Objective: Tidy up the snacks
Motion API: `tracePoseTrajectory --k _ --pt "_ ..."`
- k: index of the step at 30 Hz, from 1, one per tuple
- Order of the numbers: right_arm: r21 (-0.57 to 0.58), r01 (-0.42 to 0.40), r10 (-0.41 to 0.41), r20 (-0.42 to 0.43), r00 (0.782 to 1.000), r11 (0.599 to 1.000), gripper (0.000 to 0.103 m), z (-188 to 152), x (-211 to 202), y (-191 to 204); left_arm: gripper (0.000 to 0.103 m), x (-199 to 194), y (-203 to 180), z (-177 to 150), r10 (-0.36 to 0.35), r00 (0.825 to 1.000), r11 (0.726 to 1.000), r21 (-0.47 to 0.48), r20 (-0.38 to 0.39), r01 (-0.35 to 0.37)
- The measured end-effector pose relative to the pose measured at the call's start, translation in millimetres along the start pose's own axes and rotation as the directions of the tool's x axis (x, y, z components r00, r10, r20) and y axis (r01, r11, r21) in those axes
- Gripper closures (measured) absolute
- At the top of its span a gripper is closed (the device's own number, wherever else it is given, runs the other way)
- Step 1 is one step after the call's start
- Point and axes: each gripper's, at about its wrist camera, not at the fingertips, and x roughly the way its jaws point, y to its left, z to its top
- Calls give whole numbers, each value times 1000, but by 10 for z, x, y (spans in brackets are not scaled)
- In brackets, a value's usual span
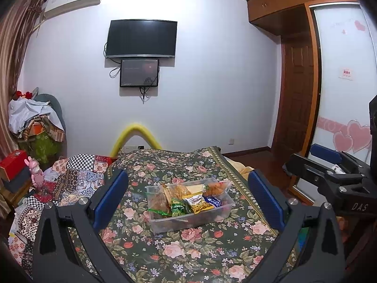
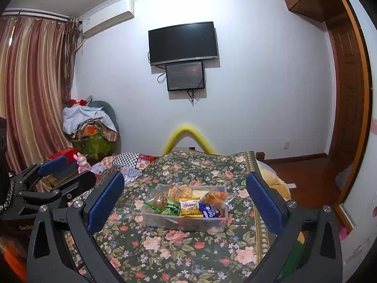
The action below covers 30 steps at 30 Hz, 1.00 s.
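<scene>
A clear plastic bin (image 1: 188, 221) (image 2: 165, 221) sits on a floral bedspread and holds several snack packets: green ones (image 1: 178, 206) (image 2: 172, 206), a yellow one (image 1: 200, 204) (image 2: 190, 208), a blue one (image 1: 213, 201) (image 2: 211, 210) and orange crisps (image 1: 180, 191) (image 2: 181, 192). My left gripper (image 1: 188, 195) hovers open in front of the bin with nothing between its blue pads. My right gripper (image 2: 186, 195) is likewise open and empty, facing the bin. Each gripper also shows at the edge of the other's view, the right one (image 1: 329, 165) and the left one (image 2: 59, 172).
The floral bedspread (image 1: 188, 254) (image 2: 179, 254) covers the bed, with a patchwork quilt (image 1: 75, 181) at its left. A yellow foam tube (image 1: 135, 134) arches behind the bed. Boxes and a pink toy (image 1: 36, 172) crowd the left corner. Wooden floor (image 2: 306, 174) lies right.
</scene>
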Motion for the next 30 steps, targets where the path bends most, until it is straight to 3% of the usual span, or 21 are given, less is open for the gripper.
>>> tracePoseTrajectory --k 30 --pt "-4 14 -14 -5 1000 1000 0 22 -25 -4 0 -7 23 -6 -32 999 999 -14 -7 32"
